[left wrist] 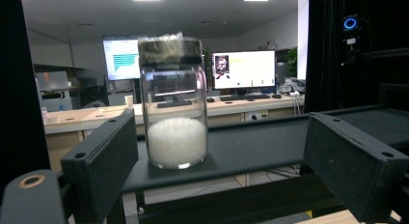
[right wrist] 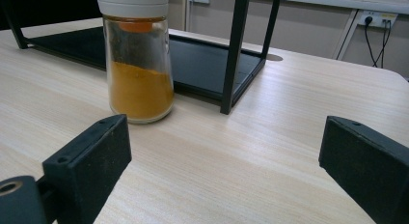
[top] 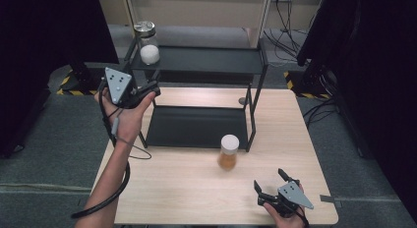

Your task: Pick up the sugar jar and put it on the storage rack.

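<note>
A glass jar (top: 149,45) with a metal lid, part full of white granules, stands at the left end of the black rack's top shelf (top: 211,61). My left gripper (top: 150,88) is held open just in front of that end, level with the shelf. In the left gripper view the jar (left wrist: 174,108) stands a little beyond the open gripper (left wrist: 222,137), untouched. A white-capped jar of orange powder (top: 228,152) stands on the table before the rack. My right gripper (top: 269,179) is open near the front right edge, and the powder jar (right wrist: 139,60) lies ahead of its jaws.
The rack's lower tray (top: 196,128) rests on the wooden table (top: 187,193), with a thin black post (right wrist: 234,50) at its front right corner beside the powder jar. Cables and dark stands flank the table on the floor.
</note>
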Motion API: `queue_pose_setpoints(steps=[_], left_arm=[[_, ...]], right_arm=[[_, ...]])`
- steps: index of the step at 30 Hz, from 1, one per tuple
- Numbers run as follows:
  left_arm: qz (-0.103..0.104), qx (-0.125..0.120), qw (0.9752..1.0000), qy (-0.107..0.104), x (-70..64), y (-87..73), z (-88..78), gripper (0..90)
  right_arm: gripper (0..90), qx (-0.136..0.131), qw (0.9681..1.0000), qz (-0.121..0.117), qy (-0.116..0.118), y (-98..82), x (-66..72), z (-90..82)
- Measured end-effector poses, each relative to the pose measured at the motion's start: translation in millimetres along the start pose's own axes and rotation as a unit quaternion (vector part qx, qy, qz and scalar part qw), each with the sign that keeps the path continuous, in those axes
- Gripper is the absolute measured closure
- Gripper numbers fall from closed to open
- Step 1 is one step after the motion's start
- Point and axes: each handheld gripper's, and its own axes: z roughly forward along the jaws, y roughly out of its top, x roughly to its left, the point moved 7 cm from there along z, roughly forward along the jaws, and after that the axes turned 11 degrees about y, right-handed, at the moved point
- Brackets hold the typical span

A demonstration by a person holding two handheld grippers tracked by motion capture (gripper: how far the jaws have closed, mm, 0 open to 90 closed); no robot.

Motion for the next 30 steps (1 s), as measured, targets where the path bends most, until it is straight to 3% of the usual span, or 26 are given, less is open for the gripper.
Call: queue_pose_setpoints(steps=[7,13,15,18,30], left_arm=[[0.01,0.003,0.9999,-0.008,-3.4,-14.8,-10.0,10.9],[0.008,0.011,0.9998,-0.016,-5.3,-27.4,-18.4,10.8],[-0.004,0.017,0.9996,-0.022,-5.4,-32.5,-20.8,10.8],[0.006,0.015,0.9996,-0.021,-5.8,-40.8,-25.3,10.6],[0.001,0.026,0.9993,-0.027,-9.6,-68.7,-40.0,10.7]], right_arm=[[4.5,0.0,1.0,0.0,0.0,0.0,0.2,0.0],[4.5,0.0,1.0,-0.001,0.0,0.0,0.1,0.1],[4.5,0.0,1.0,-0.001,0.0,0.0,0.1,0.1],[4.5,0.001,1.0,-0.001,0.0,0.2,0.2,0.4],[4.5,0.0,1.0,-0.004,0.0,0.0,0.3,0.5]])
